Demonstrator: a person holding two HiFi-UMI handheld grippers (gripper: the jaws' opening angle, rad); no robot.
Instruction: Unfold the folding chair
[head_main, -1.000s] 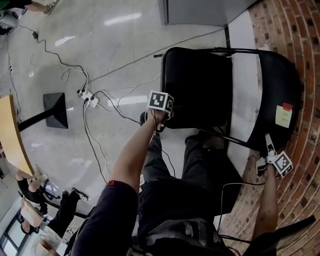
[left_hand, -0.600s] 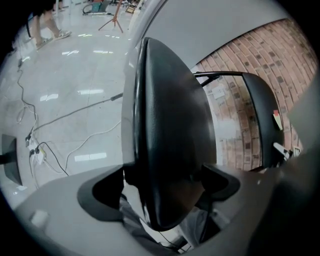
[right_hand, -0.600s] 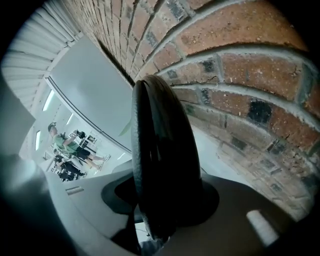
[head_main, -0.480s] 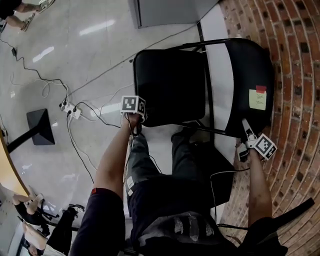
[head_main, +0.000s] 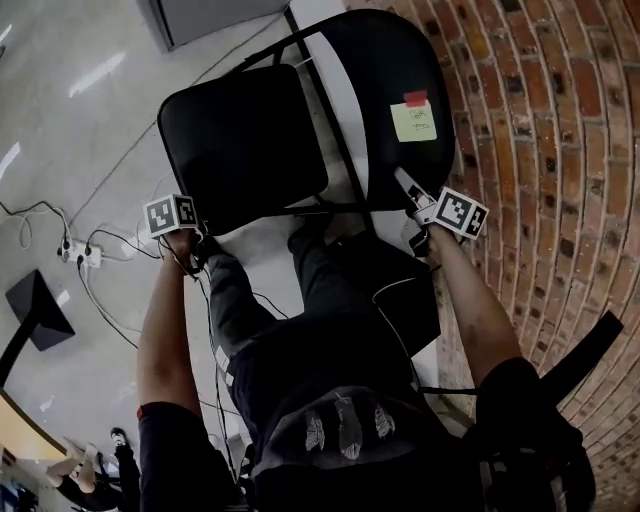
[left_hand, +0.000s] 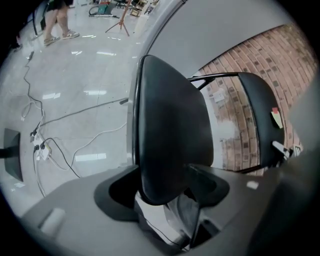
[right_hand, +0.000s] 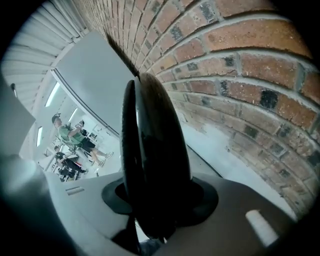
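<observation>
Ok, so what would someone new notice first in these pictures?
A black folding chair stands at the top of the head view beside a brick wall, a yellow sticky note on its backrest. The left tongs, whose jaws have just been closing, grip the edge of the seat; the right tongs grip the backrest's rim.

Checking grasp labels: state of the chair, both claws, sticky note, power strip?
Folding chair: opened out, seat swung away from backrest.
Left claw: jaws just closed further, clamped on seat edge.
Right claw: clamped on backrest edge.
Sticky note: stuck on backrest.
Power strip: cables plugged in.
</observation>
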